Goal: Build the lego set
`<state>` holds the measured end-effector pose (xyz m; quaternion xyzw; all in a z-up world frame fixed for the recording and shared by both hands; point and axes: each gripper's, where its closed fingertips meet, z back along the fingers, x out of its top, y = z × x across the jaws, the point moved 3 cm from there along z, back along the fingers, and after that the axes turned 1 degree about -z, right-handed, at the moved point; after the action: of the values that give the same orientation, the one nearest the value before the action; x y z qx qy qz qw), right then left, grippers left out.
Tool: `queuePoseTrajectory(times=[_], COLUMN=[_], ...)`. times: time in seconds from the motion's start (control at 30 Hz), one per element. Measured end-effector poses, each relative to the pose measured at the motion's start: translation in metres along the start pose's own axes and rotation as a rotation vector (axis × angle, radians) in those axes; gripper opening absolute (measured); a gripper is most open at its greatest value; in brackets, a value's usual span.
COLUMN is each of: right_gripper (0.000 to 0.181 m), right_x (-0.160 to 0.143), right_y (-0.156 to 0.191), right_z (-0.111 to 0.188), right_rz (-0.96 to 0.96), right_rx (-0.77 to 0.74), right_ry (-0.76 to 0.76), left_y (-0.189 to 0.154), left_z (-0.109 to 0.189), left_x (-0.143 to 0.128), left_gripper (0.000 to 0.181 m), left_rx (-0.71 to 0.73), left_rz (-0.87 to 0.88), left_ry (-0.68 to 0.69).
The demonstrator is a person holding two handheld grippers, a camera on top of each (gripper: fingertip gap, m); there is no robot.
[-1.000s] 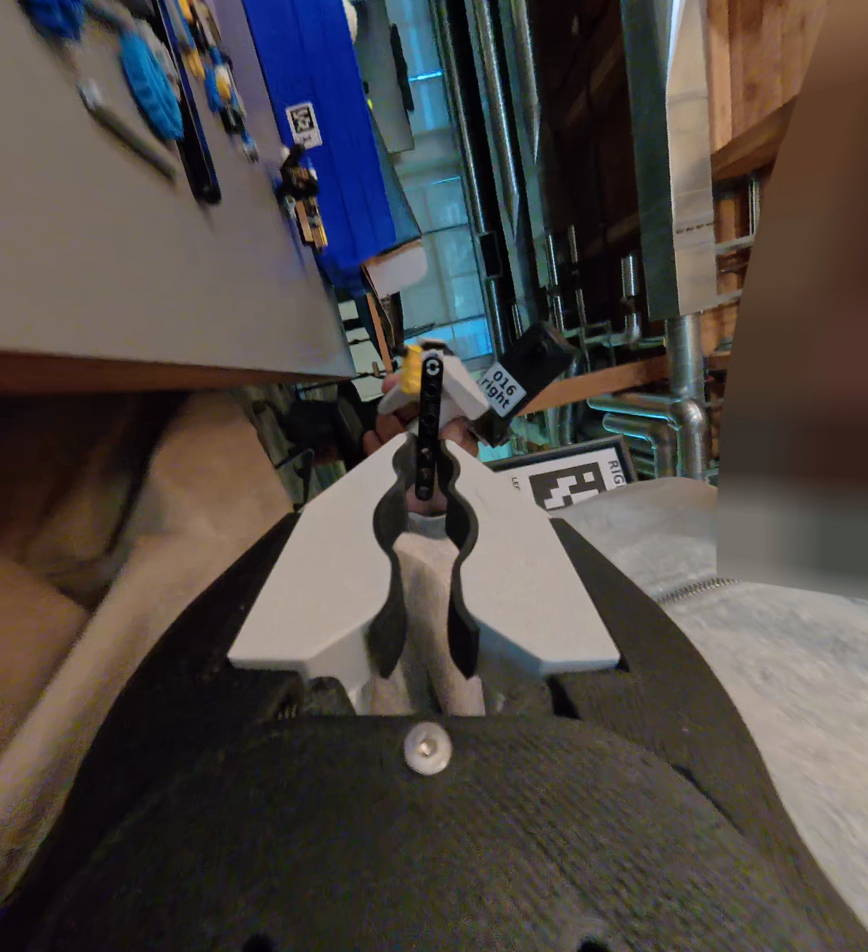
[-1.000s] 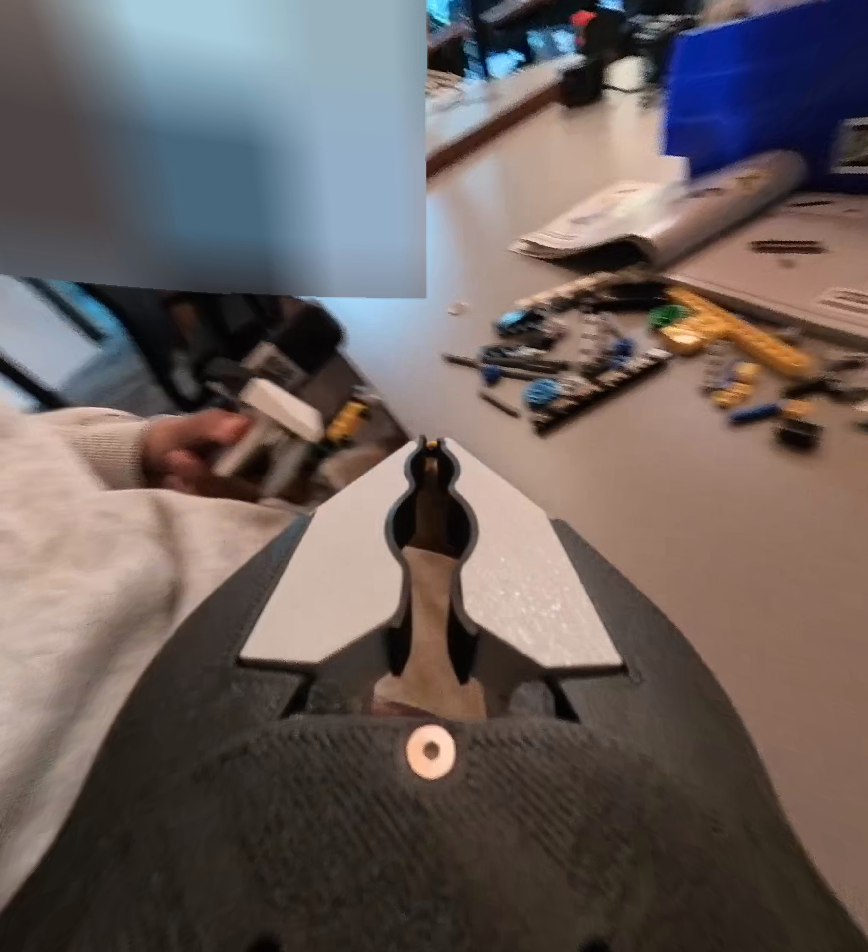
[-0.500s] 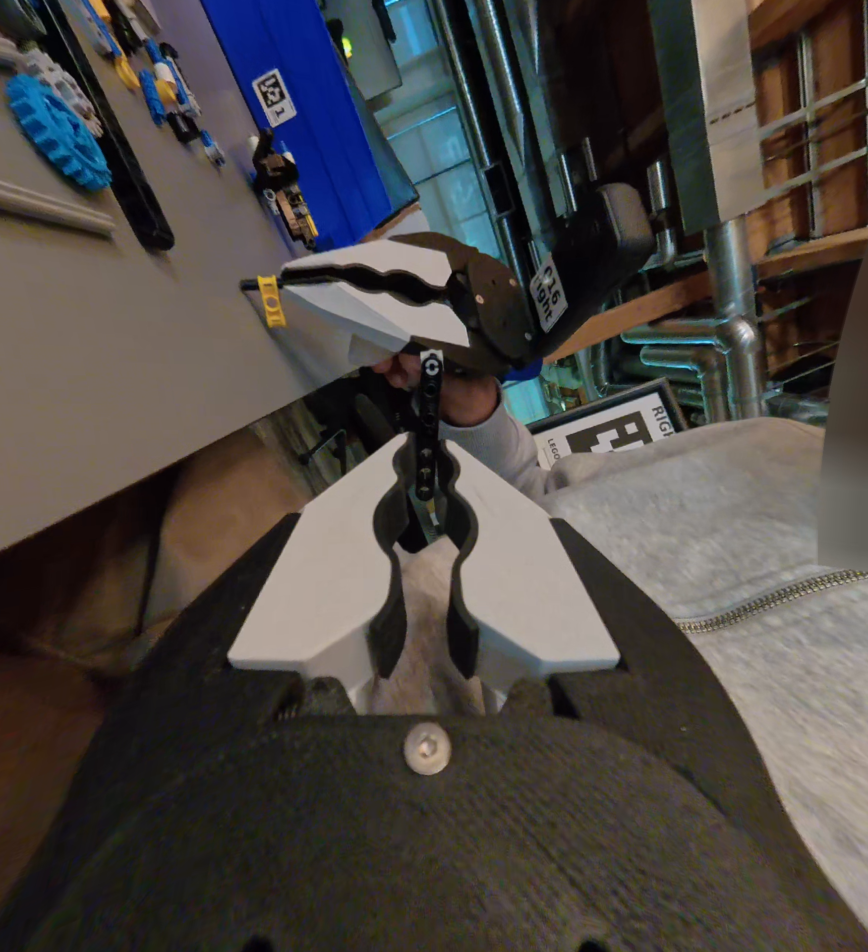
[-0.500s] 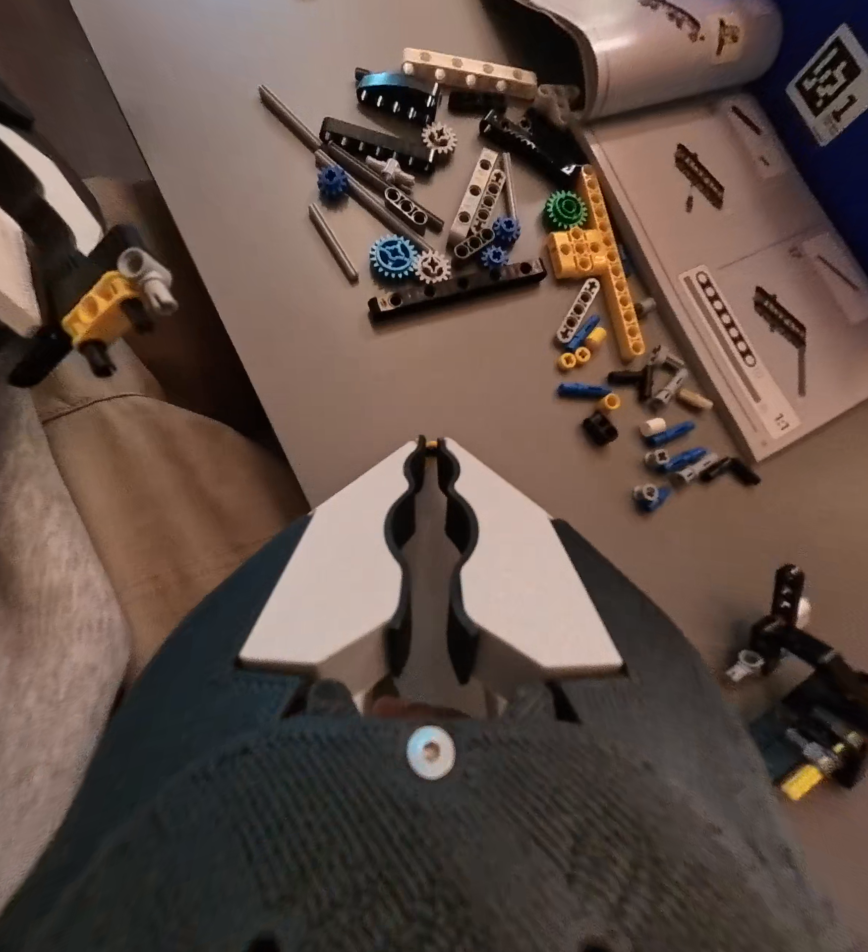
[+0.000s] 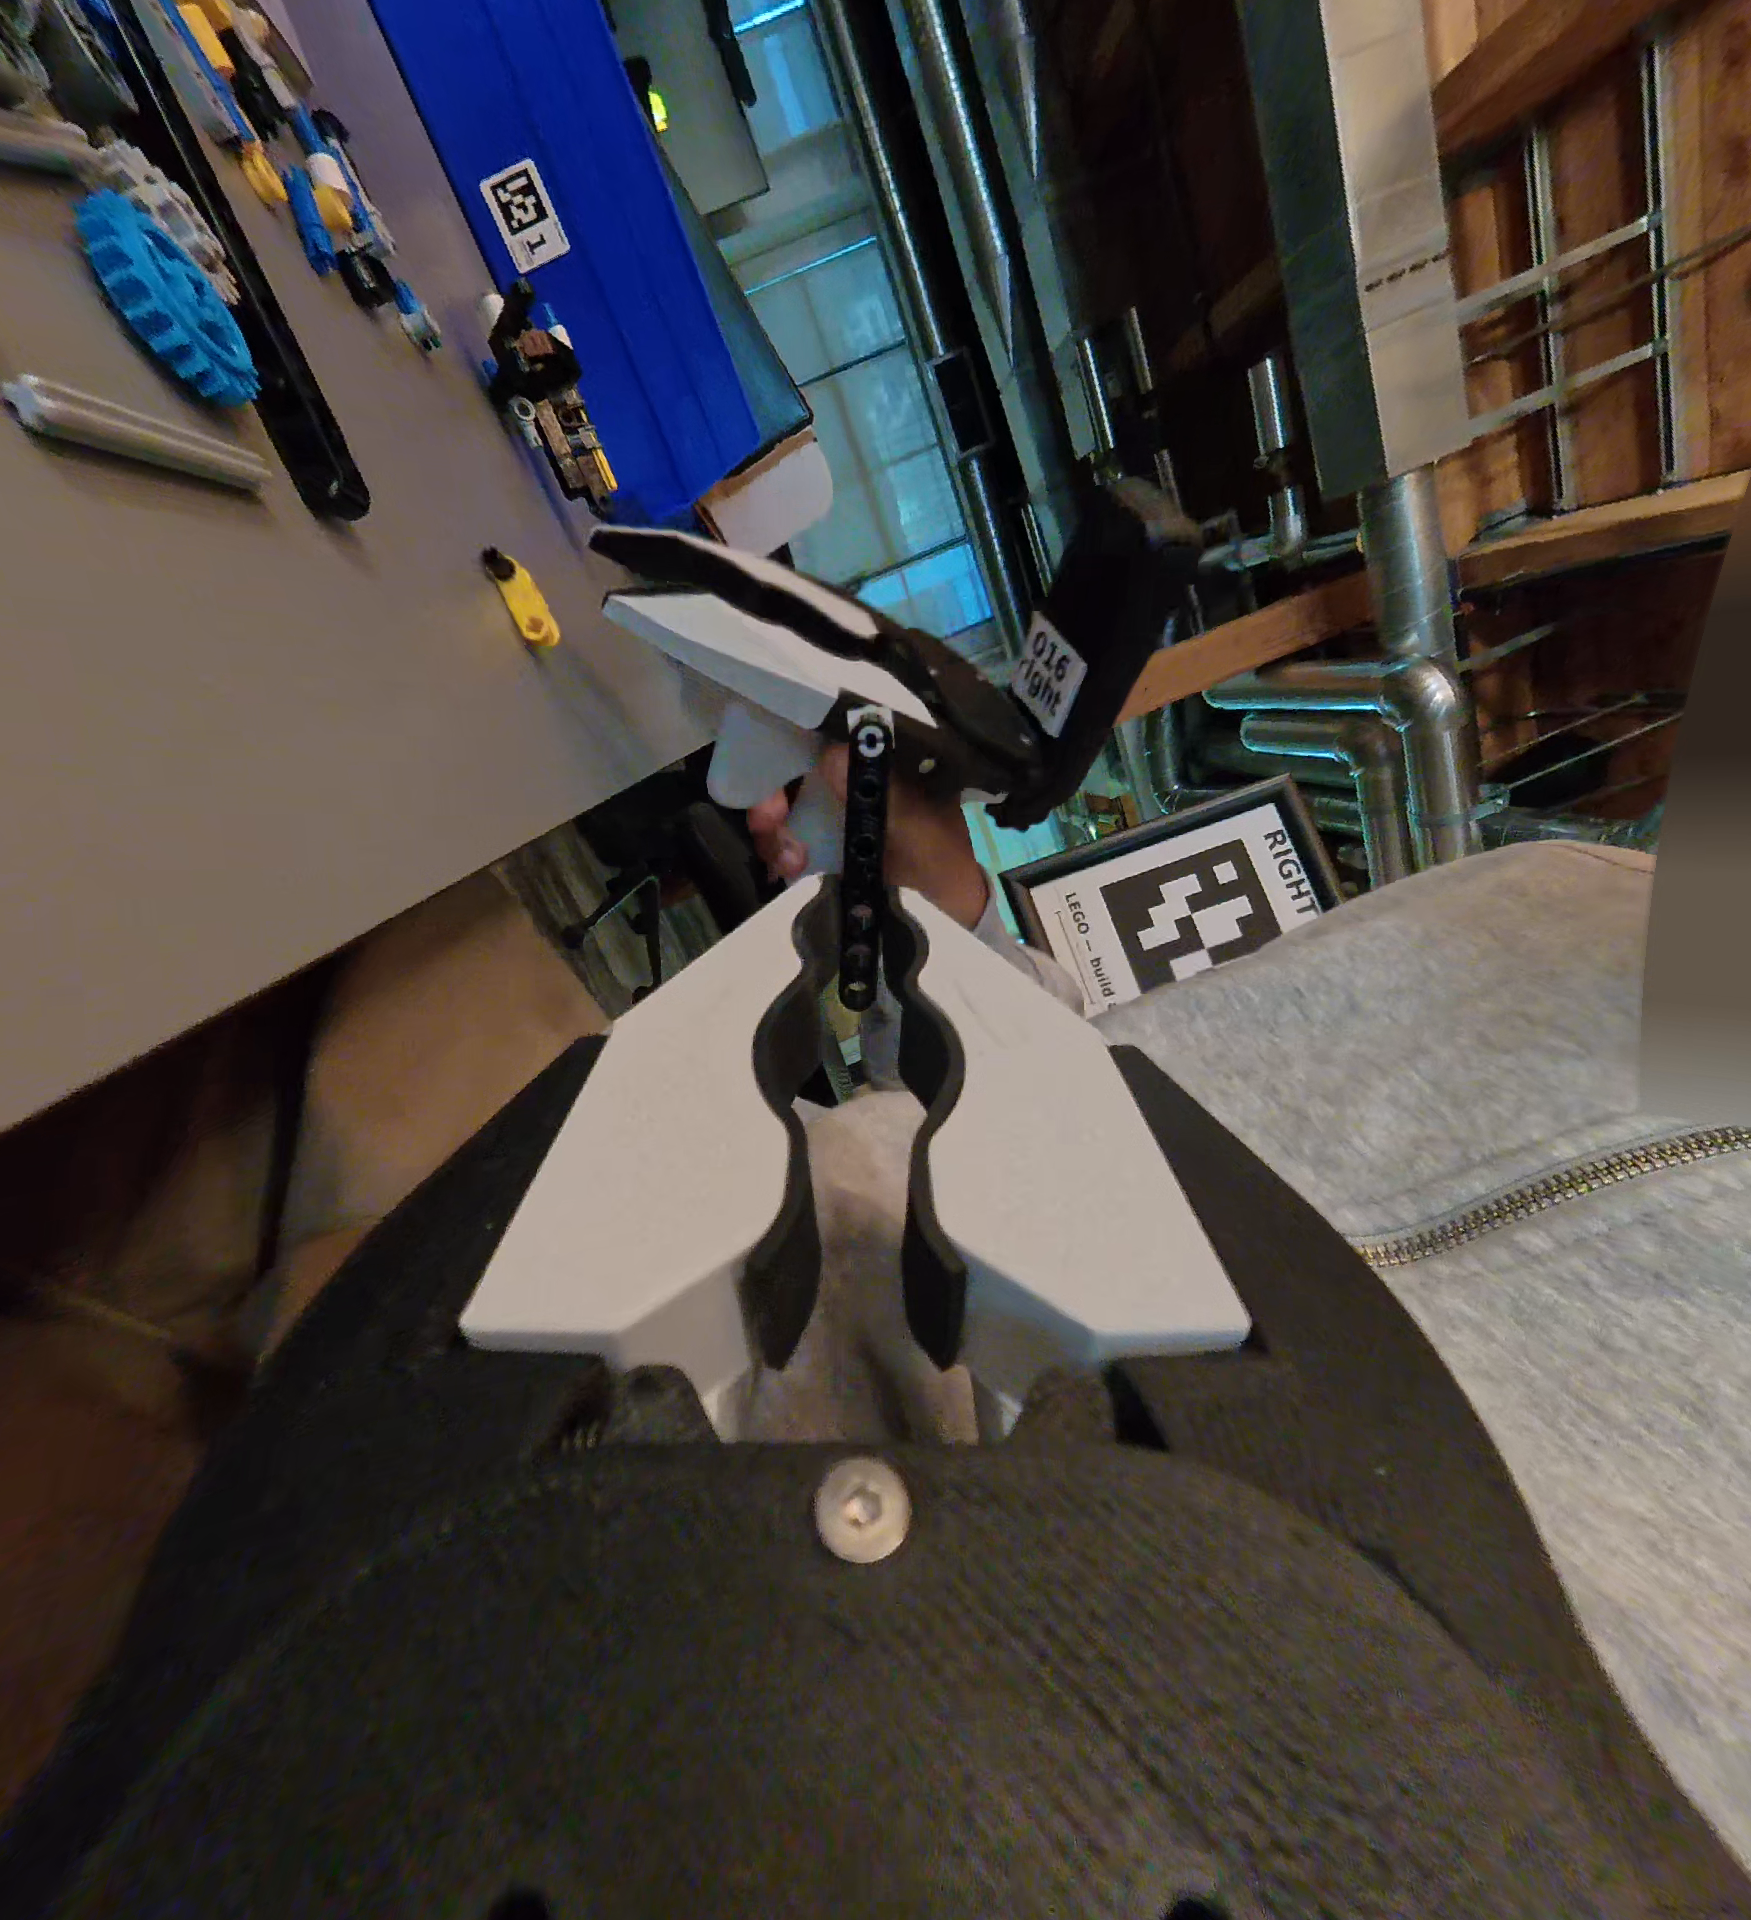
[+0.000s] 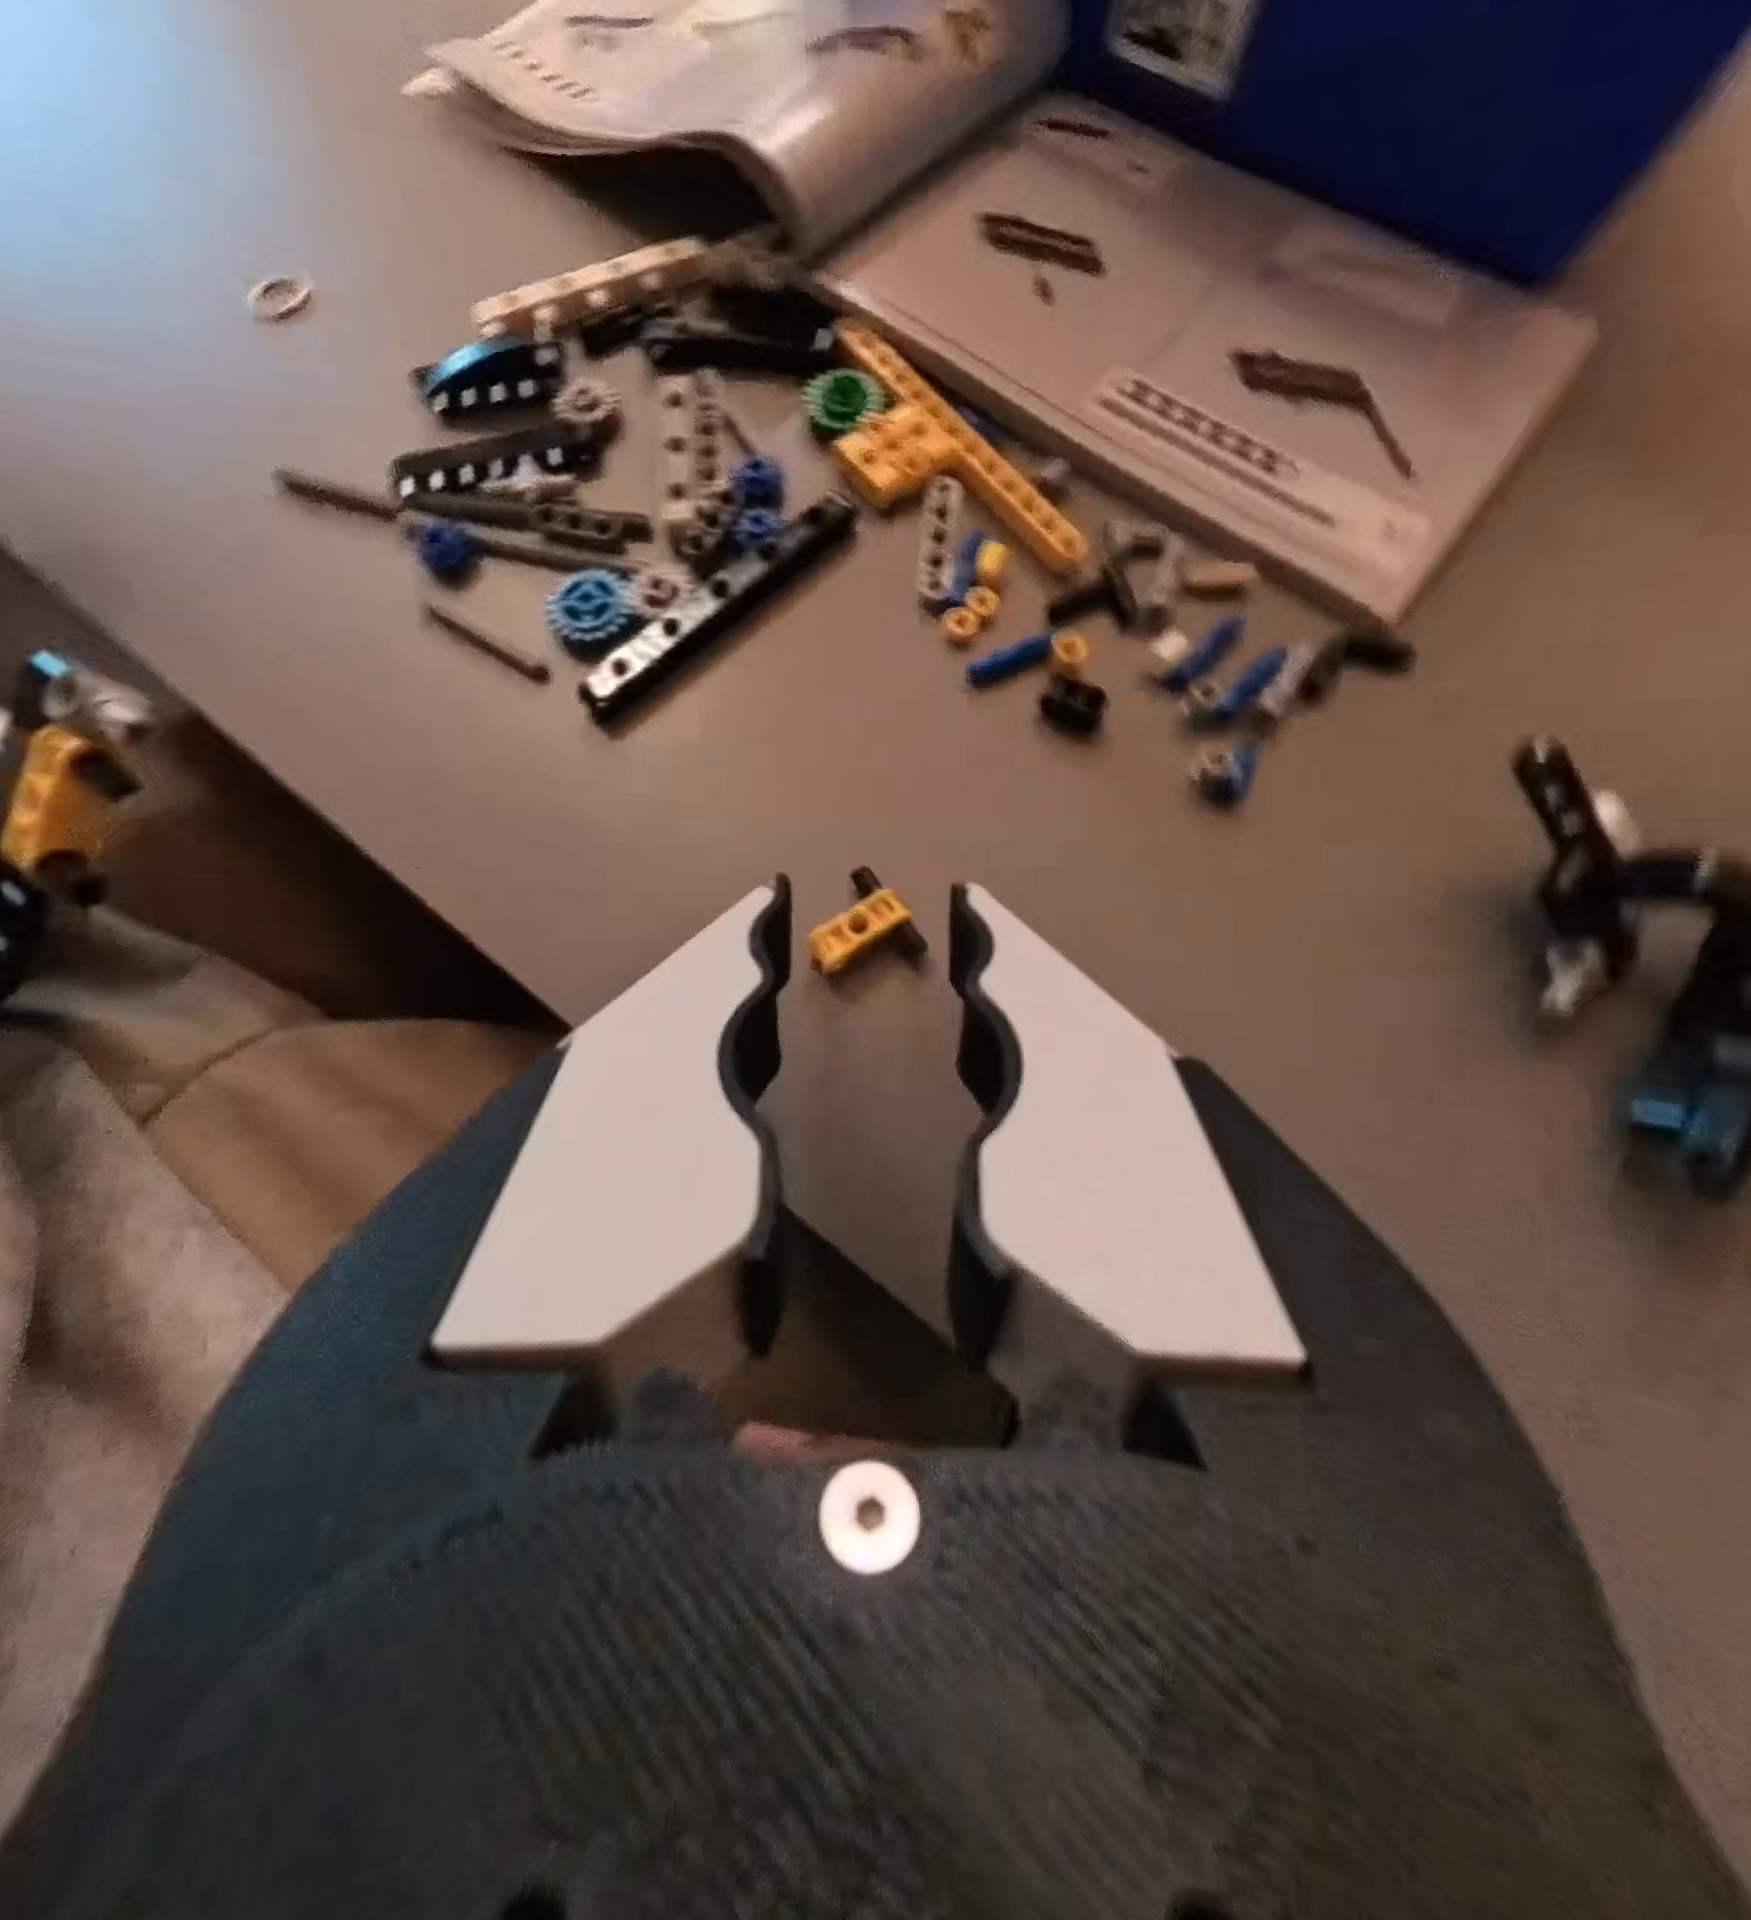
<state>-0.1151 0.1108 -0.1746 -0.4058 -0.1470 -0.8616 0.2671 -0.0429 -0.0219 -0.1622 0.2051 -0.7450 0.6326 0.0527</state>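
My left gripper (image 5: 860,914) is shut on a black holed beam (image 5: 866,821) that sticks out past its tips, held off the table's near edge over a person's lap. In the right wrist view this beam is part of a small yellow, grey and black assembly (image 6: 55,800) at the far left. My right gripper (image 6: 869,899) is open just above the grey table (image 6: 642,810). A small yellow piece with a black pin (image 6: 858,930) lies on the table between its fingertips. In the left wrist view the right gripper (image 5: 746,613) shows open beside that yellow piece (image 5: 523,603).
A pile of loose beams, gears, axles and pins (image 6: 746,499) lies beyond the right gripper. An open instruction booklet (image 6: 1214,364) and a blue box (image 6: 1473,104) are at the back. A partly built black model (image 6: 1733,987) stands at the right. The table edge (image 6: 383,862) runs at the left. Tip to tip, the grippers are about 12 centimeters apart.
My right gripper swung over the table, came down and opened. The small yellow piece it held now lies on the table. My left gripper keeps its grip on the black beam.
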Motion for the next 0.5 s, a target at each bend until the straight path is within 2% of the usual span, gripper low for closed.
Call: queuePoseTrajectory(times=[0.13, 0.2, 0.4, 0.5], right_gripper=[0.027, 0.027, 0.03, 0.018], right_x=[-0.012, -0.01, -0.016, -0.012], right_y=[-0.014, -0.016, -0.008, 0.005], right_z=[0.006, 0.006, -0.011, -0.015], right_rz=[-0.281, -0.333, -0.13, -0.068], right_rx=[0.012, 0.04, 0.061, 0.125], right_ry=[-0.034, -0.062, 0.031, 0.021], left_y=[-0.001, -0.002, -0.002, -0.001], left_z=[0.002, 0.002, 0.003, 0.004], left_x=[0.002, 0.002, 0.003, 0.004], left_gripper=[0.004, 0.004, 0.005, 0.005], left_rx=[-0.012, -0.02, -0.019, -0.015], left_rz=[0.013, 0.019, 0.022, 0.025], left_ry=[-0.012, -0.012, -0.018, -0.025])
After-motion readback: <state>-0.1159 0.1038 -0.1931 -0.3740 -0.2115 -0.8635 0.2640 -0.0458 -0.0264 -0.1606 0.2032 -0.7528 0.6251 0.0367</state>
